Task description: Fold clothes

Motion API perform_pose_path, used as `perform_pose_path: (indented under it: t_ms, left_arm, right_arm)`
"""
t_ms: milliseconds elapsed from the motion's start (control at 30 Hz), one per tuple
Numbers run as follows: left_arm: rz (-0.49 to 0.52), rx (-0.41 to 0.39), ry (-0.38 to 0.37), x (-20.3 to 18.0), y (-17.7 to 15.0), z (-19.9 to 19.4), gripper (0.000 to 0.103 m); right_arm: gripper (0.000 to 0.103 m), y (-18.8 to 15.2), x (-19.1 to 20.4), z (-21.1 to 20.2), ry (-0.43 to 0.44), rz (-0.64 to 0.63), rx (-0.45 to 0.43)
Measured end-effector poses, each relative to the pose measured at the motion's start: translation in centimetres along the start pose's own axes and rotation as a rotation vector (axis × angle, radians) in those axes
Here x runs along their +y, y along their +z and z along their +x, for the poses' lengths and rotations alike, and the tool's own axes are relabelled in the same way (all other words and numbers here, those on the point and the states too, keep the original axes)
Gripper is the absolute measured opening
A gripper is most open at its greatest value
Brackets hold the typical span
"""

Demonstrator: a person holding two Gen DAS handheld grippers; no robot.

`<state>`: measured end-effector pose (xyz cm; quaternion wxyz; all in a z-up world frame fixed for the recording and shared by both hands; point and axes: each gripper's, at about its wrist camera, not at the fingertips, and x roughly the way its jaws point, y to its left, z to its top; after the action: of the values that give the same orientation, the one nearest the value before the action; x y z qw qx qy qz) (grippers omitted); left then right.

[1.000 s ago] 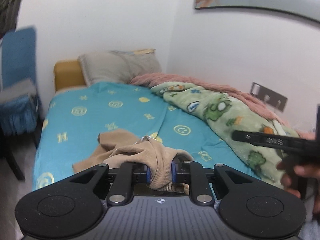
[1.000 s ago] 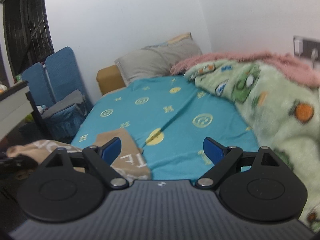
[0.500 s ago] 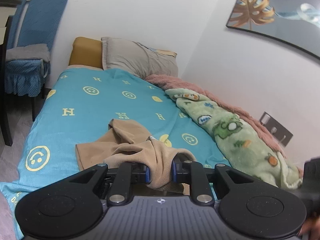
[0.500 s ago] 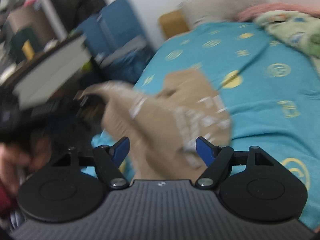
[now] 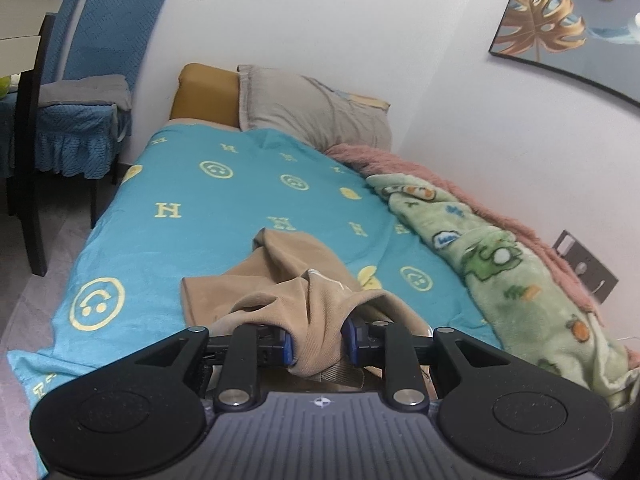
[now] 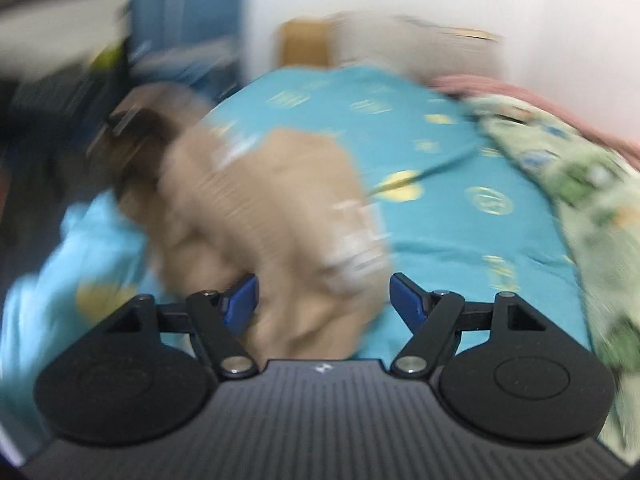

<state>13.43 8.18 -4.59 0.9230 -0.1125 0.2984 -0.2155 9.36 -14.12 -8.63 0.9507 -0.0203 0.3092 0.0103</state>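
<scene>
Right wrist view is motion-blurred throughout: the white print on the tan garment (image 6: 280,216) cannot be read. In the left wrist view, the gripper body hides the garment's near end, and the framed picture (image 5: 568,28) is cut off at the right edge.

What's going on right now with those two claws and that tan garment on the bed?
Left gripper easing open, tan garment between pads. Right gripper open, closing in above it. Nothing in the way.
</scene>
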Motion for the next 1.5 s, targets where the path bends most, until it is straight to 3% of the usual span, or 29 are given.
perform_pose_path:
  t_ms: [67,167,333,533,700,833,900,1067,1167,1300,1367,1400,1433,1467,1500]
  left_arm:
    - [0.069,0.015,0.009,-1.0,-0.6,0.1,0.053]
    - [0.181,0.037,0.025,-2.7,-1.5,0.3,0.070]
    - [0.411,0.029,0.067,-6.0,-3.6,-1.0,0.076]
    - [0.734,-0.030,0.118,-10.2,-7.4,-3.4,0.081]
    - [0.973,-0.077,0.098,-13.1,-10.6,-3.2,0.081]
    - [1.211,-0.042,0.226,-14.1,-13.7,-0.1,0.066]
    - [1.311,-0.008,0.250,-13.8,-15.2,0.9,0.062]
    - [1.376,0.032,0.122,-13.0,-16.2,-0.5,0.062]
    - [1.415,0.105,0.043,-12.1,-16.1,-0.8,0.062]
    - [1.528,0.199,0.039,-10.6,-17.3,0.5,0.061]
    - [1.548,0.221,0.088,-9.7,-17.8,1.4,0.043]
    - [1.506,0.233,0.097,-9.2,-17.3,1.9,0.036]
    - [1.453,0.244,0.103,-8.8,-16.7,2.5,0.017]
    - [1.382,0.257,0.093,-8.5,-15.8,2.9,0.007]
    - [1.290,0.259,0.058,-8.1,-14.4,2.9,0.007]
  right_arm:
    - [0.074,0.5,-2.8,-0.9,-0.018,0.142,-0.028]
    - [0.074,0.6,-6.0,-0.9,-0.038,0.299,-0.014]
    - [0.074,0.1,-7.8,-0.3,-0.018,0.437,0.034]
    - [0.075,-0.1,-9.4,-1.0,0.078,0.502,-0.043]
    - [0.075,0.4,-9.8,-1.0,0.082,0.532,-0.056]
    - [0.075,0.3,-10.8,-0.5,0.066,0.579,-0.019]
    - [0.075,0.1,-11.1,-0.2,0.056,0.591,-0.001]
    - [0.075,-0.1,-11.0,-0.1,0.058,0.578,0.005]
    - [0.075,-0.1,-10.7,0.0,0.062,0.555,0.013]
    - [0.075,-0.3,-10.2,-0.1,0.083,0.527,0.025]
    - [0.075,-0.3,-9.9,0.0,0.085,0.507,0.030]
    - [0.075,-0.2,-9.7,0.1,0.084,0.496,0.033]
    - [0.075,-0.2,-9.4,0.1,0.082,0.485,0.037]
    - [0.075,-0.1,-9.2,0.2,0.080,0.473,0.040]
    - [0.075,-0.1,-8.9,0.3,0.082,0.458,0.041]
